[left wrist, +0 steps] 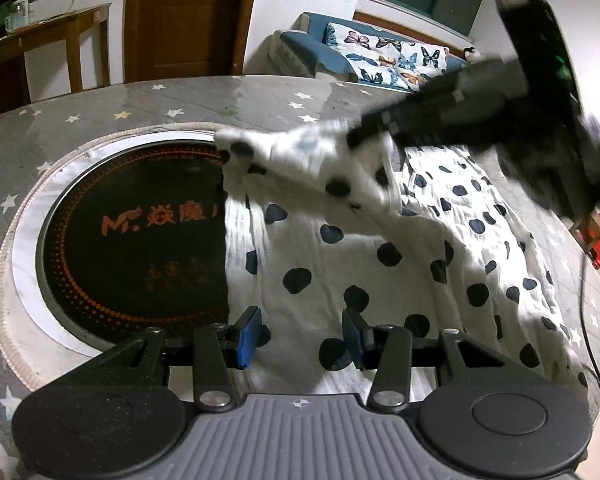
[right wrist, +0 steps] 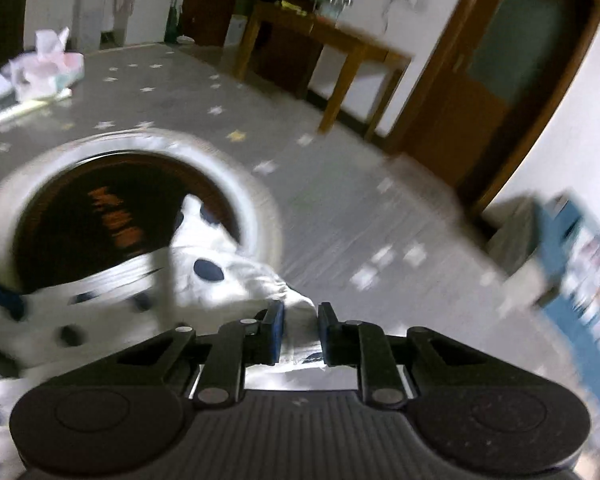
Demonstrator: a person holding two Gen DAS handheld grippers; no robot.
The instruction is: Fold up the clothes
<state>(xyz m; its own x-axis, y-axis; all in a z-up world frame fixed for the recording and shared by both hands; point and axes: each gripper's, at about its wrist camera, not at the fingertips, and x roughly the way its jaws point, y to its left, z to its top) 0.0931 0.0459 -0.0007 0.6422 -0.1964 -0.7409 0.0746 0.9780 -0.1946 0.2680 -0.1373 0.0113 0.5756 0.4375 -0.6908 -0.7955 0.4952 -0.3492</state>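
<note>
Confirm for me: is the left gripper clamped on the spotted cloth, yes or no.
No: in the left wrist view the left gripper has its jaws apart above the spotted cloth, with neither pad pressing on it.

A white garment with dark dots [right wrist: 204, 280] is seen bunched on the star-patterned grey table cover [right wrist: 340, 208], partly overlapping a round black cooktop [right wrist: 100, 208]. A fold of it is pinched between the fingers of the right gripper [right wrist: 300, 332]. A tissue box [right wrist: 56, 68] is set near the far left edge.

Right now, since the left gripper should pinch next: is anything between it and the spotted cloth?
Nothing visible. The left gripper hangs open above the spotted cloth; the right gripper holds a lifted fold beyond.
</note>
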